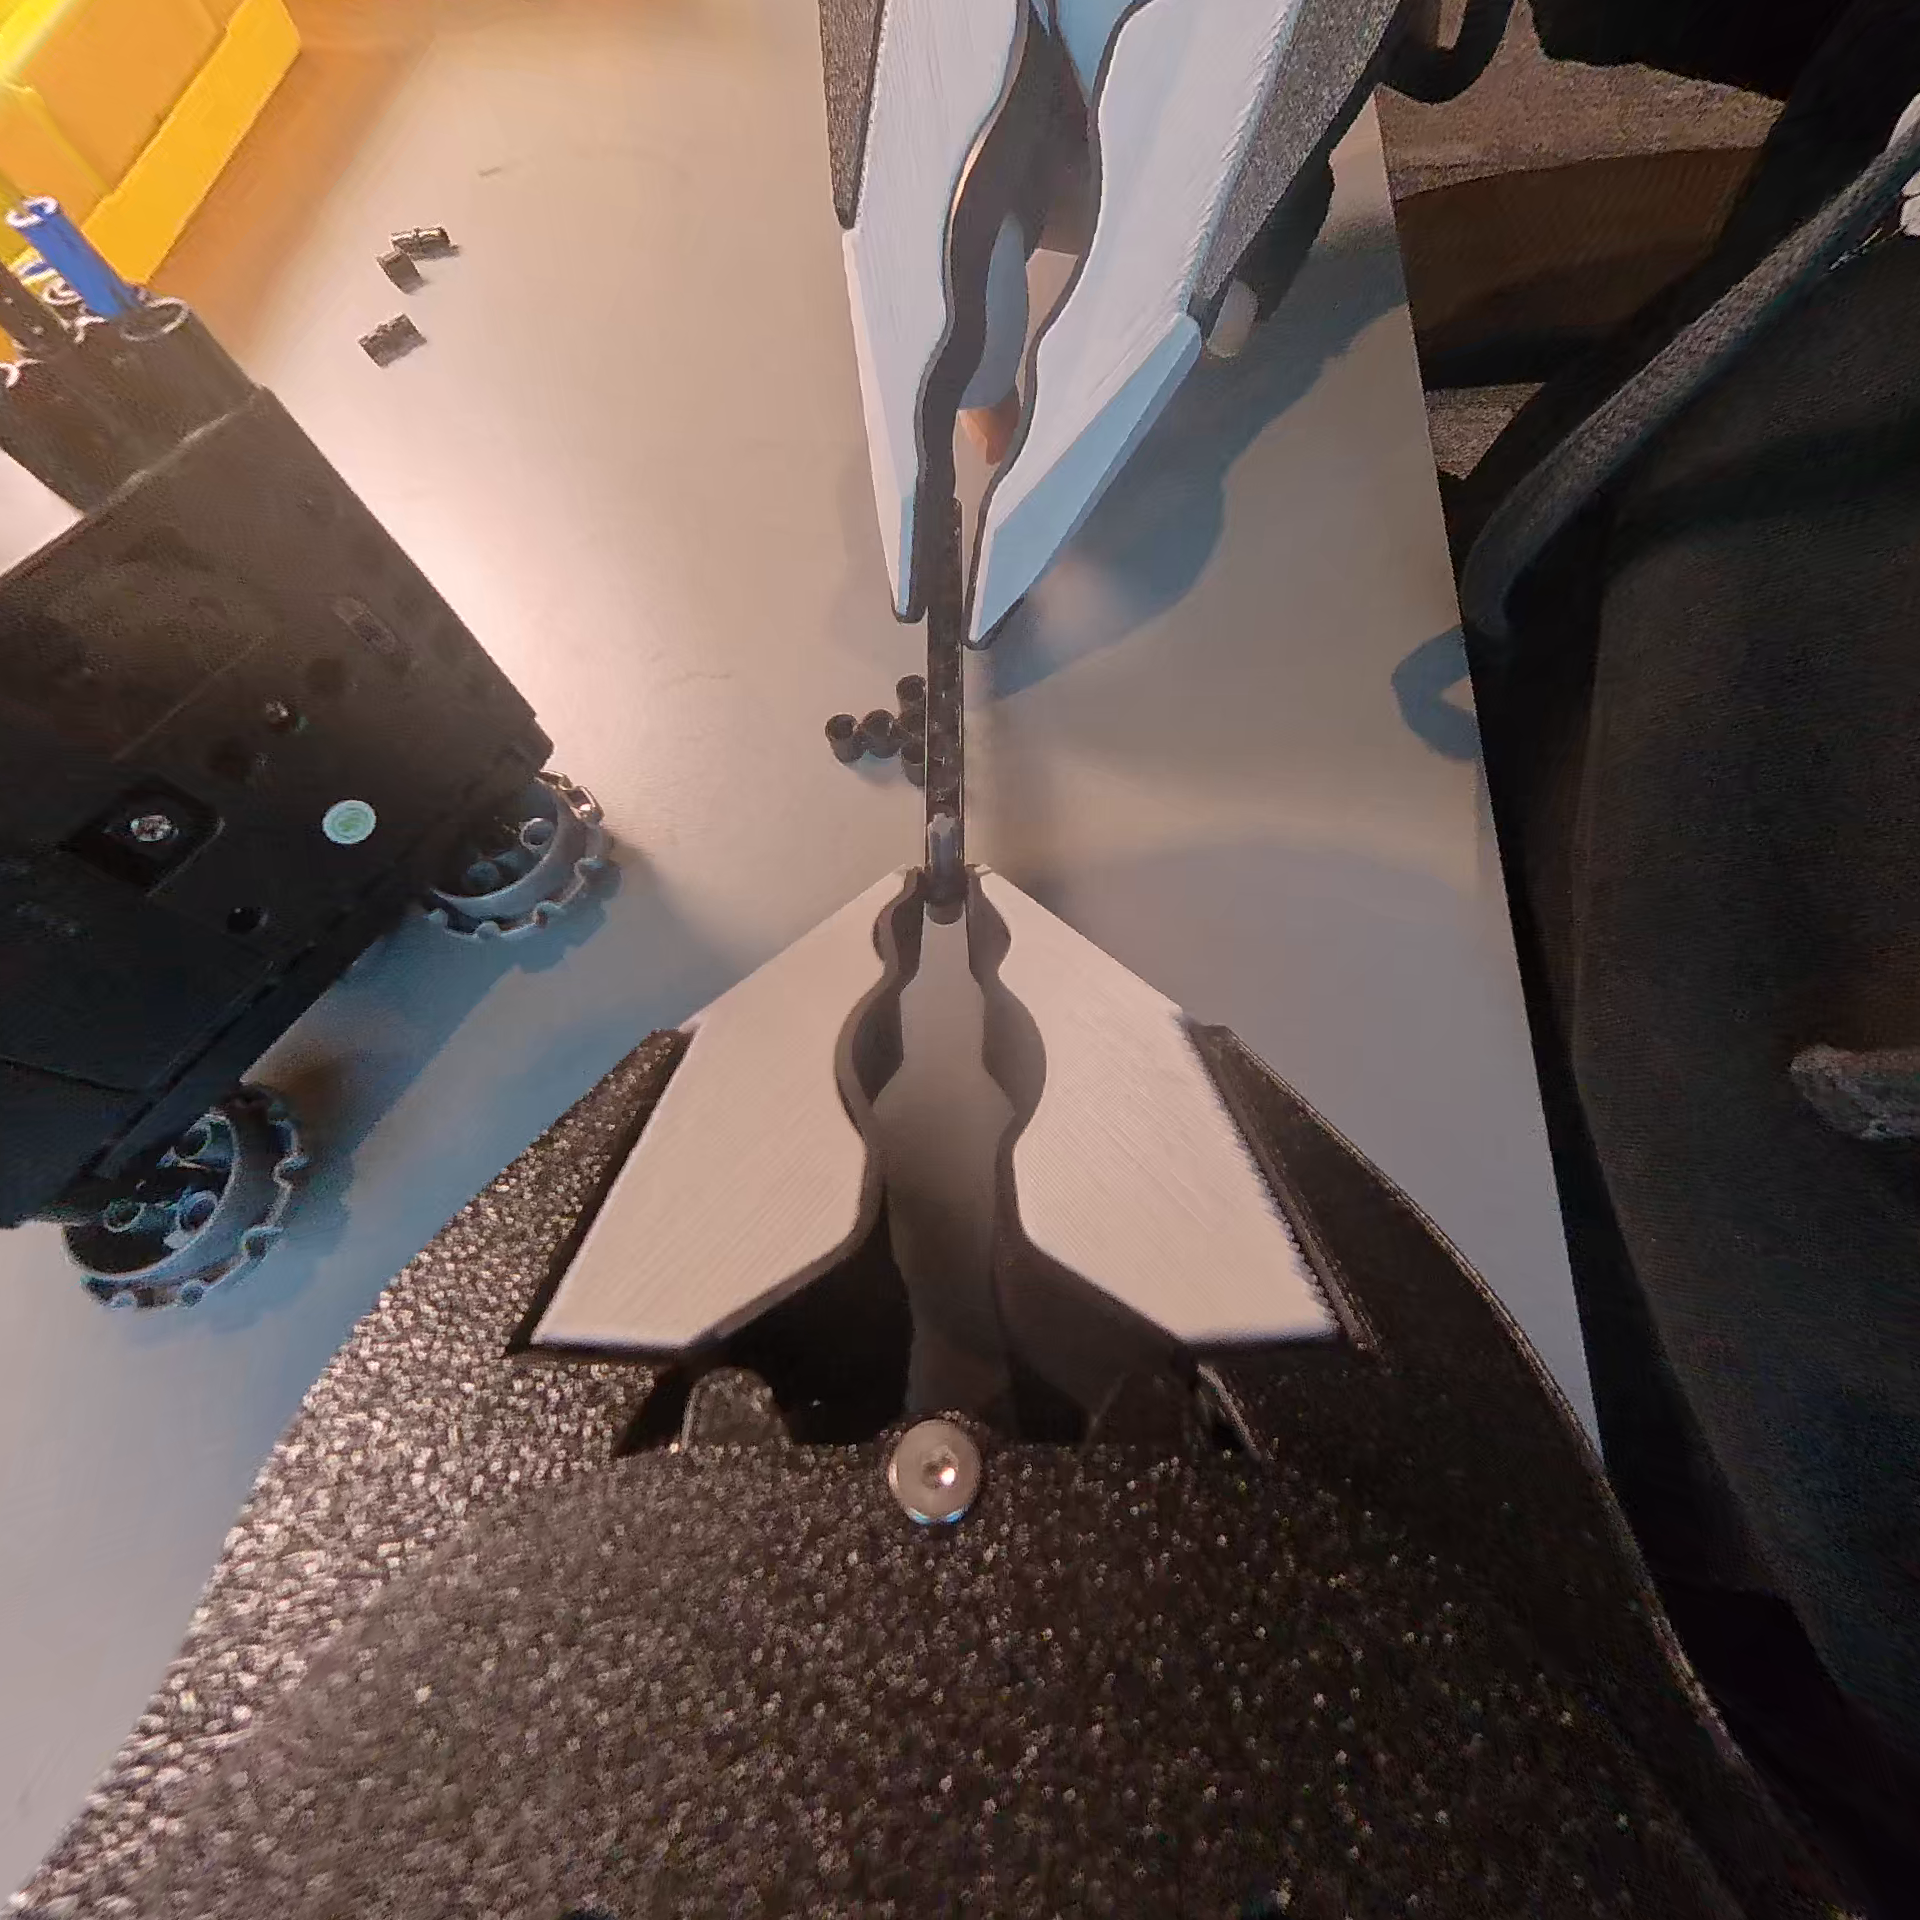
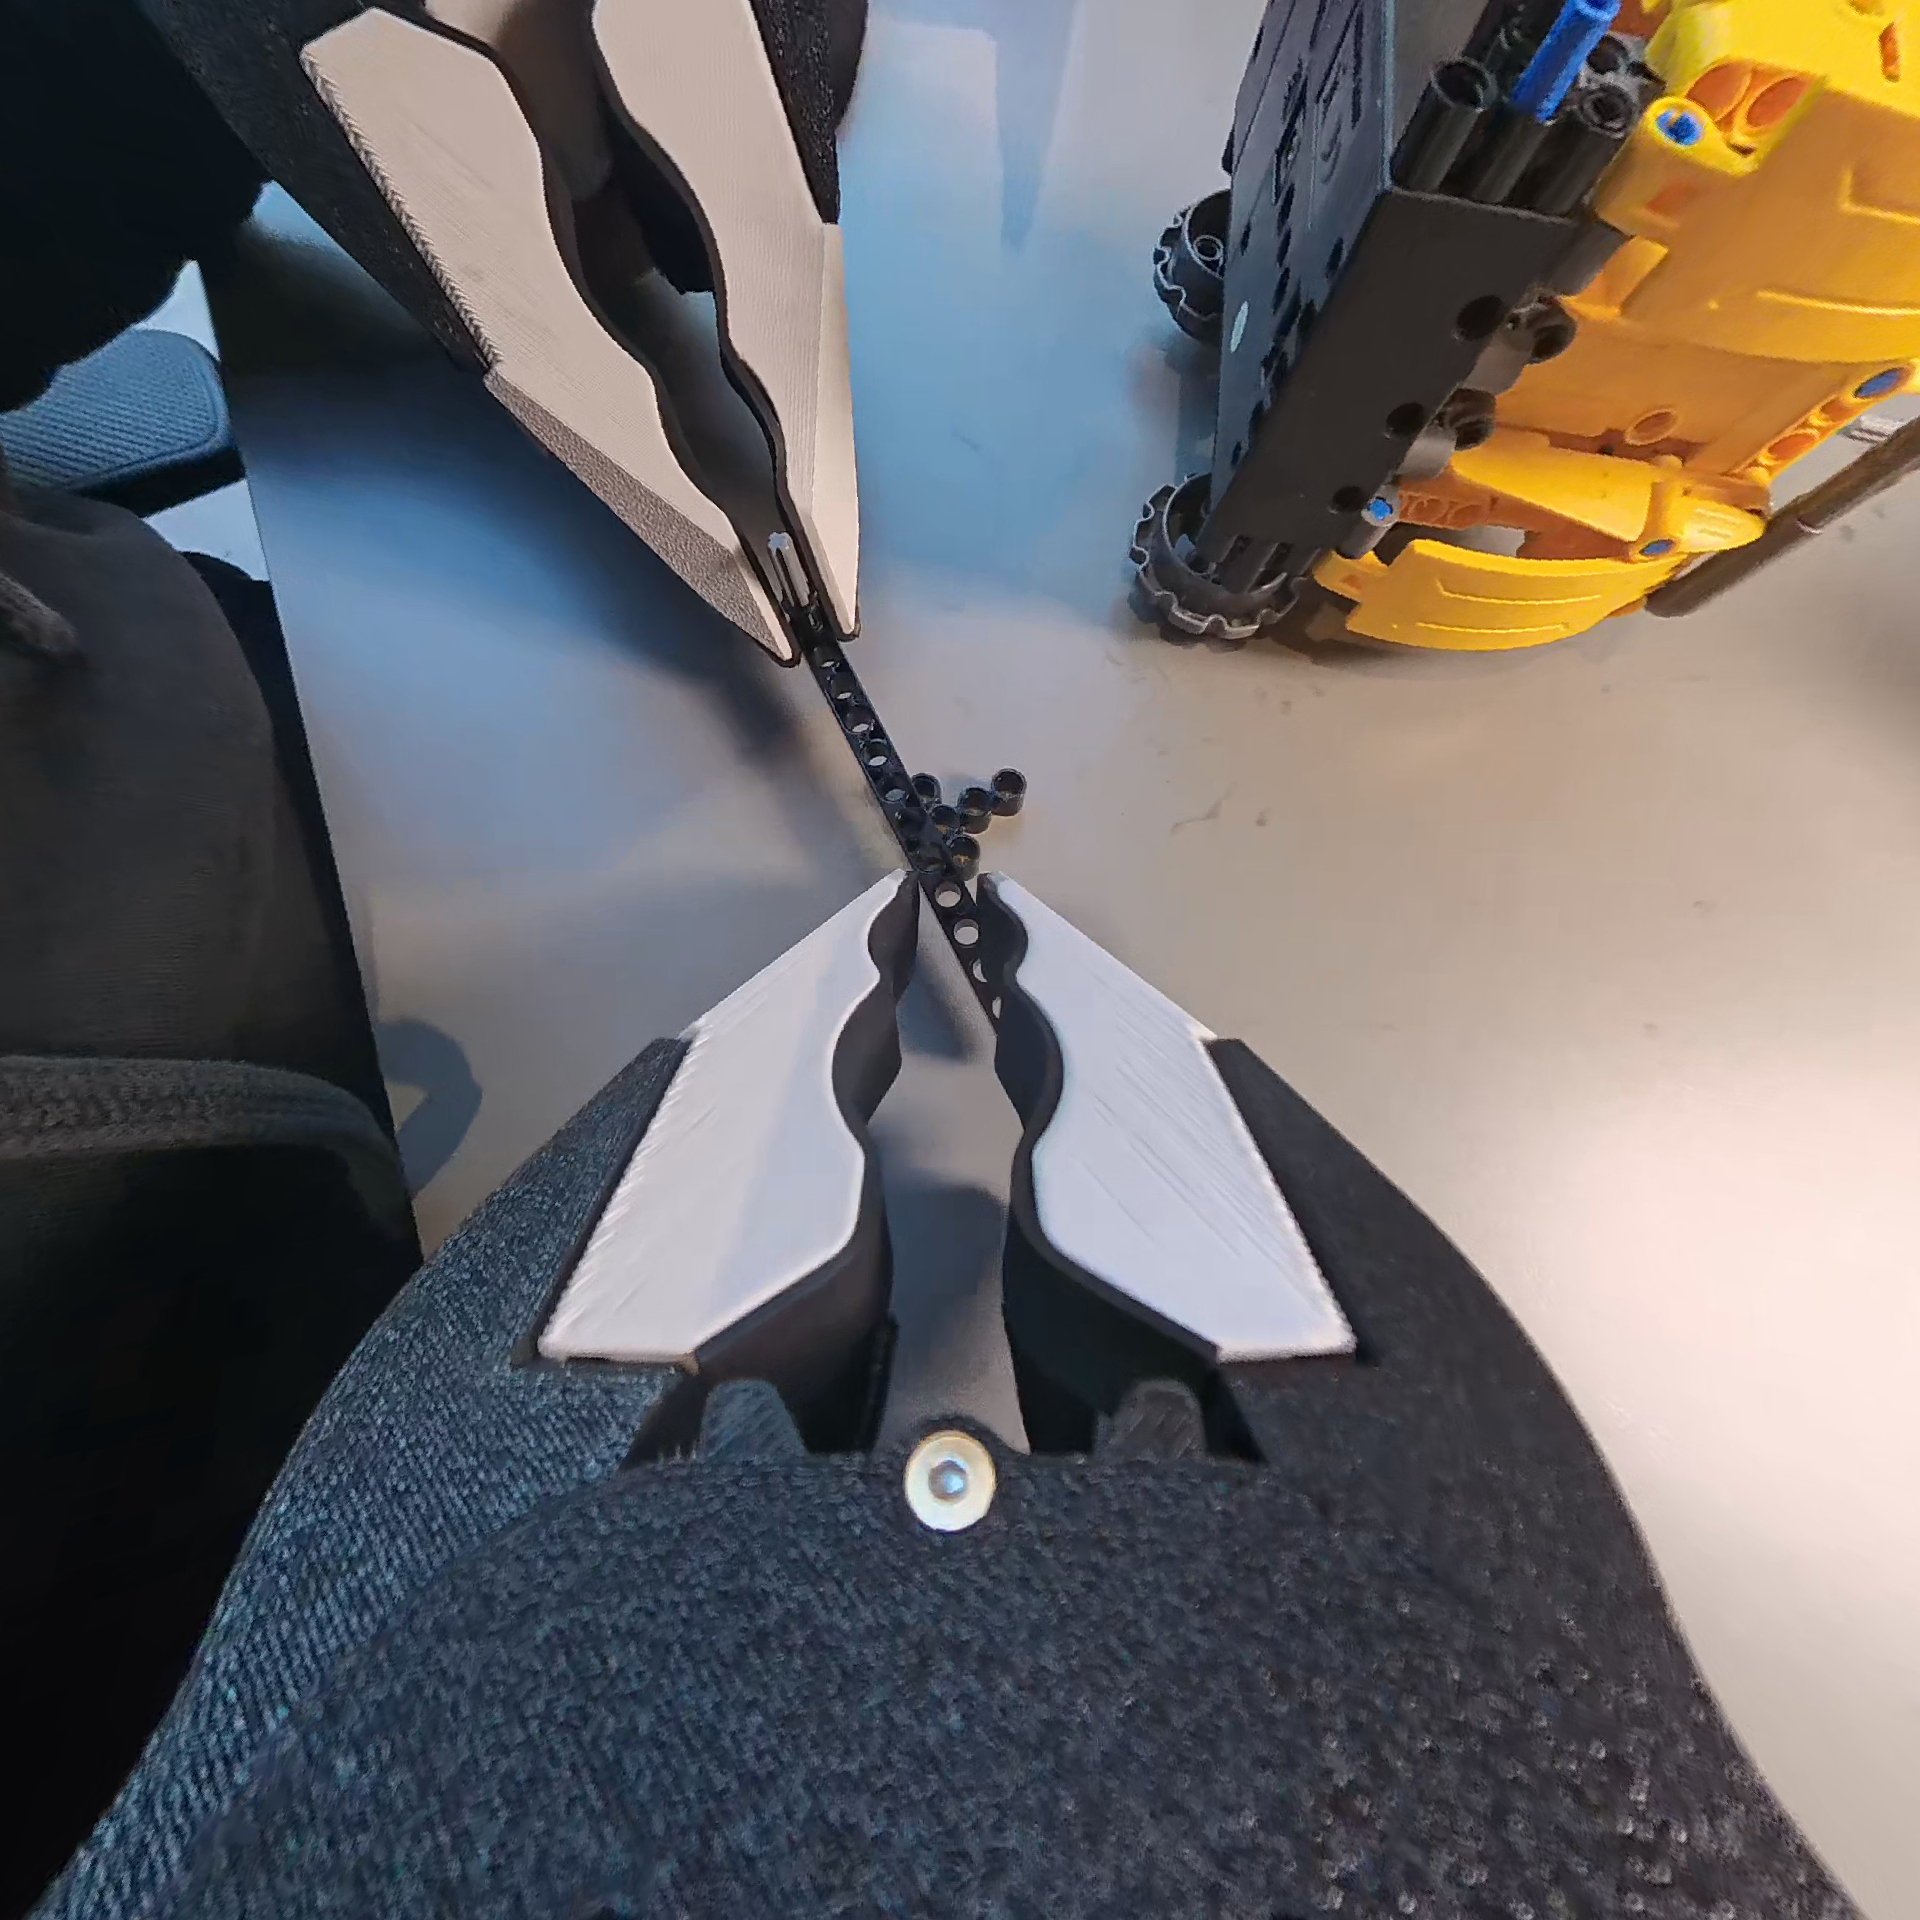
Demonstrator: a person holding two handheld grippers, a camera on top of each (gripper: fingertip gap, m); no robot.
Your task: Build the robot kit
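The left gripper and the right gripper each have their fingers clenched on opposite ends of one long black perforated plastic beam, held above the grey worktop near a black-and-yellow brick-built vehicle.

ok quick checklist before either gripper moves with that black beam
1. Left gripper shut on the black beam: ok.
2. Right gripper shut on the beam's other end: ok.
3. Grey pin at the left end fully seated: cannot tell.
4. Small black connector apart from the beam: cannot tell.
5. Yellow and black model apart from both grippers: ok.
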